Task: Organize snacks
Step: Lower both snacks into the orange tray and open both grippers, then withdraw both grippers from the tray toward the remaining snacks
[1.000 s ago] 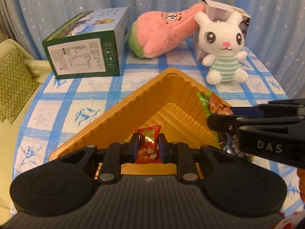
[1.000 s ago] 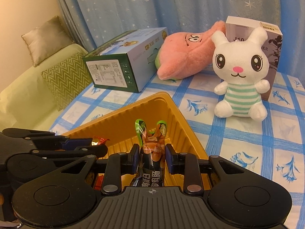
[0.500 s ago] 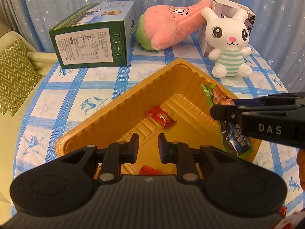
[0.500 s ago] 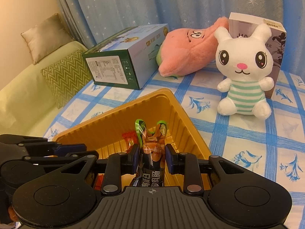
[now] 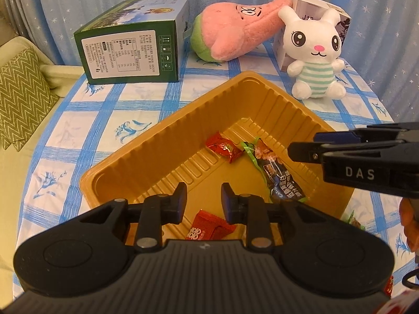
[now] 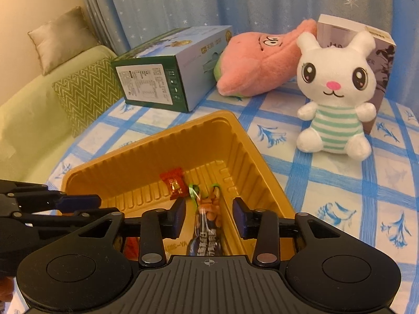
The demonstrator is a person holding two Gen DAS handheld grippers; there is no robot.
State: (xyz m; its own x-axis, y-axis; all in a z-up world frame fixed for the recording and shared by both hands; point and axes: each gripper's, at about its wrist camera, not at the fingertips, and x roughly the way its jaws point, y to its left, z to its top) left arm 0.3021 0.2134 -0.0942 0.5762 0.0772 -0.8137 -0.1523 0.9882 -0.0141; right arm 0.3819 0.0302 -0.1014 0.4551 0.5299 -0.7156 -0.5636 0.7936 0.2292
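Three wrapped snacks lie in the ribbed golden plastic tray (image 5: pixel 146 157), which sits low-centre in both views on the blue-checked tablecloth (image 5: pixel 78 120). Small red foil candy (image 5: pixel 222 147) rests mid-tray, just beside the long dark sausage packet with green ends (image 5: pixel 277 172); a second red wrapper with white lettering (image 5: pixel 209 229) lies at the tray's near edge, under the left gripper (image 5: pixel 203 198).

Left gripper: jaws parted, nothing between them; they have just been opening. Judged a release over the tray.

Right gripper (image 6: pixel 209 210): jaws have just been opening too. The sausage packet stands between them in the right wrist view, but clear gaps show on both sides, so no grip; judged dropped into the tray.

Both grippers point steeply down over the tray, side by side, the right one entering the left wrist view from the right edge. A hand shows only as a sliver at that edge.

Green carton (image 5: pixel 131 49), pink plush (image 5: pixel 235 34) and white rabbit plush (image 5: pixel 314 60) stand along the upper frame, well apart from the work.
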